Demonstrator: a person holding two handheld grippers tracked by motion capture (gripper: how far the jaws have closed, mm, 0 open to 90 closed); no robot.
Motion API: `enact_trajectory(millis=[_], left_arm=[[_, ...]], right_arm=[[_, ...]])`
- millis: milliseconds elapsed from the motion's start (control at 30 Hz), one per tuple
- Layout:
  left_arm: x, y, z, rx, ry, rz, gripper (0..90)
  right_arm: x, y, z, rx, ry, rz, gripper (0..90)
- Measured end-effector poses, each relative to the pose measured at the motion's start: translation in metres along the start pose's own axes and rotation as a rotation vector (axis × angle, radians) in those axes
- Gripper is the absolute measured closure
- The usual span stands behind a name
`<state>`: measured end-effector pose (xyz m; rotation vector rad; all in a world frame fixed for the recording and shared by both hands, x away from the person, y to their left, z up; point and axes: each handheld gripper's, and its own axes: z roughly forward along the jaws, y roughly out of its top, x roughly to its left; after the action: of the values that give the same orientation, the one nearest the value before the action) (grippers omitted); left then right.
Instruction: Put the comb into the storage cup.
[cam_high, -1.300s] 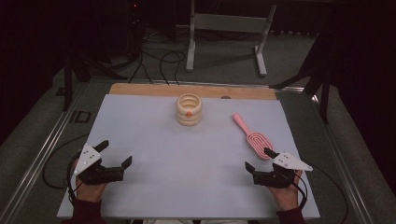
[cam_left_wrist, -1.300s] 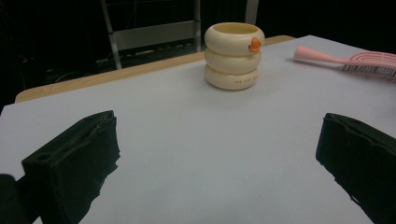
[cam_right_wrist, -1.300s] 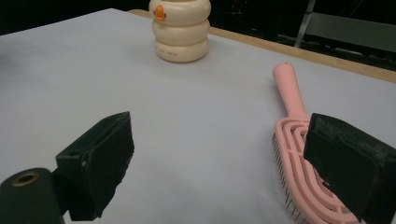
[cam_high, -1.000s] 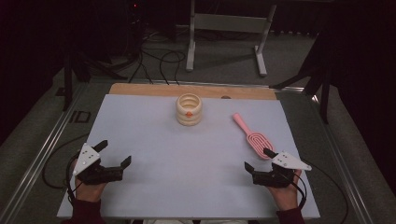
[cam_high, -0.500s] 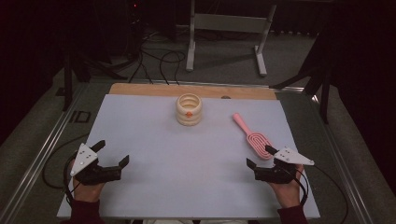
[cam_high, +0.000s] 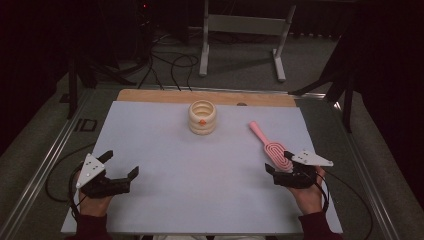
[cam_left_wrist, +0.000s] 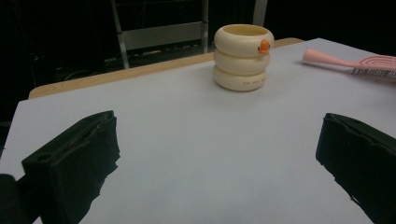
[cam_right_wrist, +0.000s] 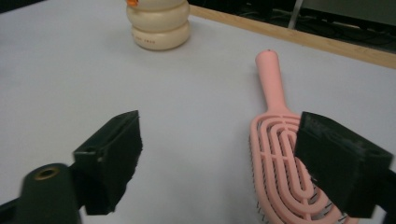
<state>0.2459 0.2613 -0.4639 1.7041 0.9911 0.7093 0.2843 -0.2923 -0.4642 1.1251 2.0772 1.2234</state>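
1 pink brush (cam_high: 272, 148), 1 cream ringed cup (cam_high: 202, 117), left gripper (cam_high: 120, 169) gaping, right gripper (cam_high: 278, 163) narrowing, unclamped.

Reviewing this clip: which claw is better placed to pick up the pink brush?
Right. The right claw is open right at the pink brush head; the left claw sits across the table.

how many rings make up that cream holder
3, stacked upright: the holder stands at the mat's far middle, left of the pink brush. An orange knob sits on the top ring.
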Motion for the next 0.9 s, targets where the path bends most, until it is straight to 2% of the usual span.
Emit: enact_trajectory(millis=[100,267,533,567,600,667,767,800,833,900], left_arm=[[0.000,0.000,0.000,0.000,-0.001,0.001,0.0],[0.000,0.000,0.000,0.002,-0.002,0.002,0.0],[-0.001,0.000,0.000,0.003,0.002,0.006,0.0],[-0.001,0.000,0.000,0.003,0.002,0.006,0.0],[-0.001,0.001,0.000,0.005,0.004,0.008,0.0],[-0.001,0.001,0.000,0.005,0.004,0.008,0.0],[0.000,0.001,0.000,0.005,0.005,0.008,0.0],[0.000,0.001,0.000,0.005,0.005,0.008,0.0],[0.000,0.001,0.000,0.005,0.005,0.008,0.0],[0.000,0.001,0.000,0.006,0.004,0.009,0.0]], right_arm=[[-0.001,0.000,0.003,0.014,-0.006,-0.007,23.3],[-0.005,0.001,0.005,0.022,-0.016,-0.008,29.0],[-0.009,-0.006,0.013,0.073,0.006,-0.010,56.5],[-0.009,-0.006,0.013,0.073,0.006,-0.010,56.5],[-0.007,-0.008,0.015,0.083,0.001,-0.011,64.4],[-0.007,-0.008,0.016,0.086,-0.003,-0.021,69.2],[-0.006,-0.008,0.017,0.085,0.003,-0.041,81.8],[-0.006,-0.008,0.017,0.085,0.003,-0.041,81.8],[-0.004,-0.009,0.018,0.090,0.002,-0.051,89.6],[-0.003,-0.009,0.020,0.097,0.008,-0.058,89.8]])
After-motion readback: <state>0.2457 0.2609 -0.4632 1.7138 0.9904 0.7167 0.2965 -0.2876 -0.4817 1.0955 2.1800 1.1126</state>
